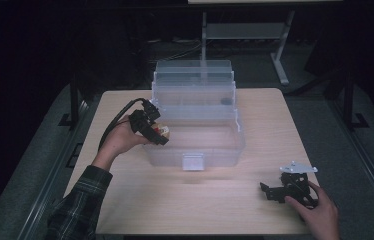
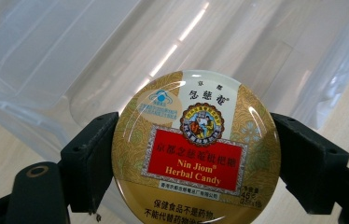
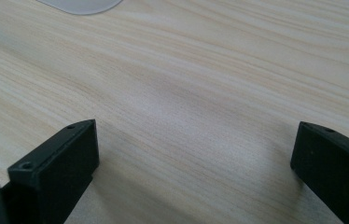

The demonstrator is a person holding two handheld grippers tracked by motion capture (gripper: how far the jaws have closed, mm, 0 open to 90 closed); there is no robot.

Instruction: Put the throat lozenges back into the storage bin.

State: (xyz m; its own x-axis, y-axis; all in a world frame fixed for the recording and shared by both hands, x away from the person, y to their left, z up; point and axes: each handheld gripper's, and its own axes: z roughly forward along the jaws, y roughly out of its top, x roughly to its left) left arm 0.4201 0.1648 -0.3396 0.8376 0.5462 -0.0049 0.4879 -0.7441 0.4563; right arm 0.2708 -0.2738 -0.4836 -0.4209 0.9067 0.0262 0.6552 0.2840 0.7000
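Over the table [image 1: 125, 205], high view: left gripper [image 1: 151, 127] held a candy tin [image 1: 164, 131] at the clear bin [image 1: 195, 145] rim. Left gripper view: jaws clamped the tin's edges. Right gripper view: jaws wide, empty. Likely next: lower, release inside.

I see a glossy candy tin [image 2: 196, 149], its gold, printed lid catching glare, pinched by my left tongs [image 2: 196, 163] of matt black plastic. The storage box [image 1: 195, 120] looks like frosted, translucent plastic, smooth-walled. The tabletop [image 3: 200, 93] shows pale, matt wood grain under my right tongs [image 3: 193, 163], also matt black.
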